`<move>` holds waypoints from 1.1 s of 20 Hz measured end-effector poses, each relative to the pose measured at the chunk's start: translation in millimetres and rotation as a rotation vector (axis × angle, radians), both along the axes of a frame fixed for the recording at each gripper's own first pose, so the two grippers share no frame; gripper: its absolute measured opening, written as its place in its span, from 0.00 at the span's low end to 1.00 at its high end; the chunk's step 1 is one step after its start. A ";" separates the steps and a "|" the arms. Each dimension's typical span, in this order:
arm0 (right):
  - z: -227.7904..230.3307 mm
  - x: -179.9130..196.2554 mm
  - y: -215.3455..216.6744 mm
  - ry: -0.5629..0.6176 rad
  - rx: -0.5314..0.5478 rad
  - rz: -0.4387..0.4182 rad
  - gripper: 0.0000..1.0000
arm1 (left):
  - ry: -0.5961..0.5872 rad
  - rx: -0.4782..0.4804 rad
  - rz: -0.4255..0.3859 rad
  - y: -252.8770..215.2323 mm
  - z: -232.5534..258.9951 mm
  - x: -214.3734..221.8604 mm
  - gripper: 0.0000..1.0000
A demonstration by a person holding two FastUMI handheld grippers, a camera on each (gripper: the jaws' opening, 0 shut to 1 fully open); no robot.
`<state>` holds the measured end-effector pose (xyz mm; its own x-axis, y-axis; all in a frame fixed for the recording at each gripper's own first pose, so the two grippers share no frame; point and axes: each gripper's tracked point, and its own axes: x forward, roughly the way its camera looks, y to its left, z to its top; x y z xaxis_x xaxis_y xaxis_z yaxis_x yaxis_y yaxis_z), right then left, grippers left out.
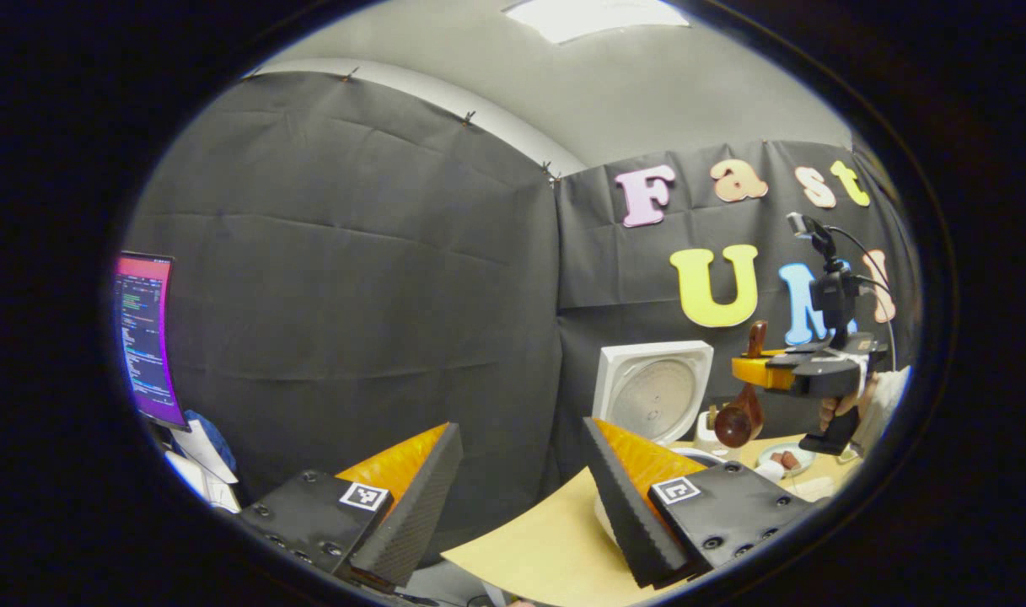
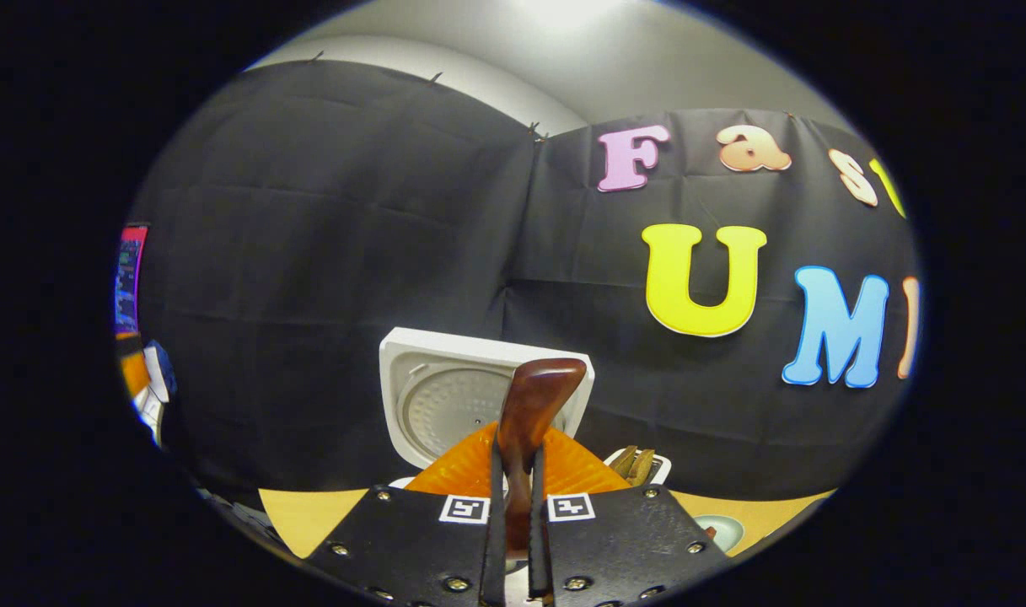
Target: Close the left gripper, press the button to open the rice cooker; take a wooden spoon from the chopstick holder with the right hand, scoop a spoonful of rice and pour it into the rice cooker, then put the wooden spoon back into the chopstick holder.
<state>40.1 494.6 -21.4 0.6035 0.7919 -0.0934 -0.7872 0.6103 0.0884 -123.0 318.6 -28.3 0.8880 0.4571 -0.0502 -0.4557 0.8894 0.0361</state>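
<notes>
The white rice cooker (image 1: 652,392) stands on the table with its lid up, showing the round inner plate. My left gripper (image 1: 521,506) is open, low and to the left of the cooker, with nothing between its fingers. To the cooker's right a hand holds my right gripper (image 1: 744,371), shut on the wooden spoon (image 1: 736,417), whose bowl hangs downward. In the right gripper view my right gripper (image 2: 514,472) clamps the spoon (image 2: 534,396), which rises in front of the open lid (image 2: 445,396). The chopstick holder (image 2: 639,464) with wooden utensils sits just right of the fingers.
The tan table (image 1: 546,548) ends at a front-left corner near my left gripper. A small plate (image 1: 786,459) with food lies on it at the right, under the right gripper. A lit monitor (image 1: 146,337) stands at the far left.
</notes>
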 end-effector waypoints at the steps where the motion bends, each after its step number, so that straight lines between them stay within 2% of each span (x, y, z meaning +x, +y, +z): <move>1: 8.1 3.5 -11.9 0.012 0.020 -0.013 0.11 | -0.004 0.002 -0.014 -5.9 0.8 6.2 0.98; 7: 28.3 27.1 -104.7 0.042 0.066 -0.141 0.11 | -0.036 0.007 -0.113 -51.7 15.4 43.1 0.98; 8: 27.9 31.7 -122.0 0.042 0.066 -0.166 0.11 | -0.042 0.008 -0.131 -60.1 18.3 50.2 1.00; 15: 16.2 61.9 -235.6 0.082 0.058 -0.343 0.11 | -0.066 -0.007 -0.232 -118.1 24.4 94.3 1.00; 17: 8.2 69.0 -265.1 0.089 0.042 -0.391 0.11 | -0.068 -0.007 -0.255 -133.2 24.6 104.0 0.92; 19: -0.4 72.9 -292.3 0.102 0.029 -0.438 0.11 | -0.068 -0.012 -0.277 -148.0 25.6 111.4 0.92; 20: -5.8 75.2 -307.0 0.109 0.026 -0.461 0.11 | -0.069 -0.013 -0.286 -155.0 26.1 115.5 1.00; 22: -20.3 80.9 -334.6 0.132 0.016 -0.510 0.11 | -0.066 -0.013 -0.302 -168.1 27.5 123.3 0.99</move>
<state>121.0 160.0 -41.7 0.8964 0.4026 -0.1856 -0.3720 0.9108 0.1792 0.3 150.5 -0.8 0.9851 0.1716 0.0083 -0.1716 0.9852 0.0031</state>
